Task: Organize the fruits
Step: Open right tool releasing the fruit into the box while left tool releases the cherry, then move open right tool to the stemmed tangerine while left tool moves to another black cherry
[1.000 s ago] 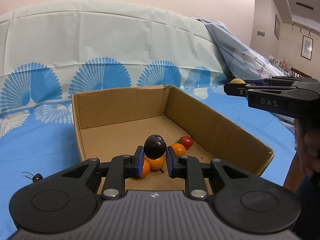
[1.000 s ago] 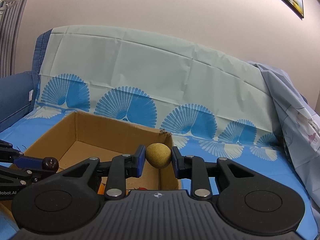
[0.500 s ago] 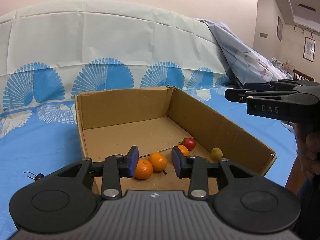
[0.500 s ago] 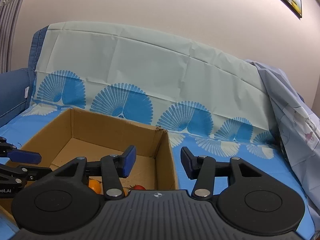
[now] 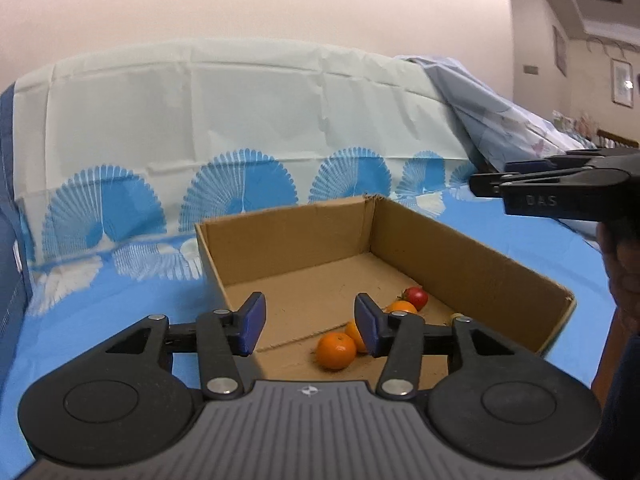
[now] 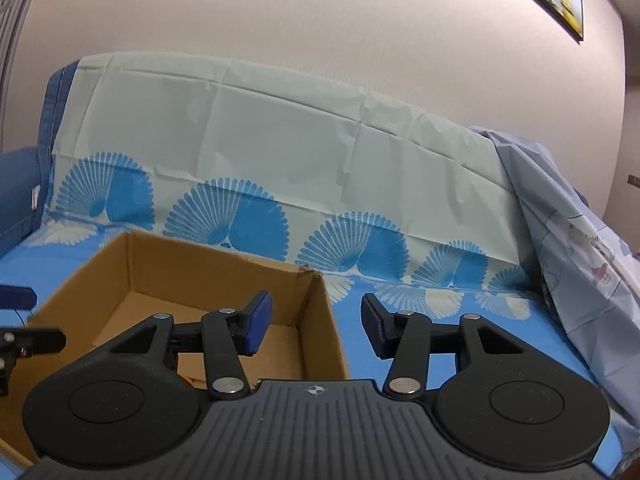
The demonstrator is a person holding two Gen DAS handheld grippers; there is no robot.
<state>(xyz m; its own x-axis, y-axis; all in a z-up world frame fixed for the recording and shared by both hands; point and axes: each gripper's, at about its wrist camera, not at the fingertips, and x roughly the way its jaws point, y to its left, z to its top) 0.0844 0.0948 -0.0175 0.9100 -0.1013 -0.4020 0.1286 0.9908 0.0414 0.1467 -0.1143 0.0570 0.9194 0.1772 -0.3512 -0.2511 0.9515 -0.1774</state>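
Left gripper (image 5: 308, 322): jaws spread wide, nothing between the blue pads (image 5: 253, 322). It hovers over the near end of the cardboard box (image 5: 460, 248), aimed along the box's length.

Cardboard box: open top, sits on a blue cloth (image 5: 100, 312) printed with fan shapes. The cloth runs up a backrest behind the box.

Fruit, all on the box floor at the near right end:
- 1 orange (image 5: 336, 350), fully visible, just left of the gripper's right finger.
- A 2nd orange (image 5: 353, 330) touching it, partly hidden behind that finger.
- A 3rd orange (image 5: 400, 306) farther back, with a red tomato (image 5: 416, 297) just beside it near the right wall.
- A small yellowish item shows behind the finger's pivot near the right wall; too hidden to identify.

Right gripper (image 6: 316, 322): jaws also wide apart, empty. It sits above the box's right wall (image 6: 320, 328), left pad over the interior, right pad over the cloth outside. In the left wrist view, this gripper (image 5: 488, 184) appears from the side, held above the box's right edge by a hand (image 5: 624, 276).

A crumpled pale-blue sheet (image 6: 560, 240) lies draped at the right.
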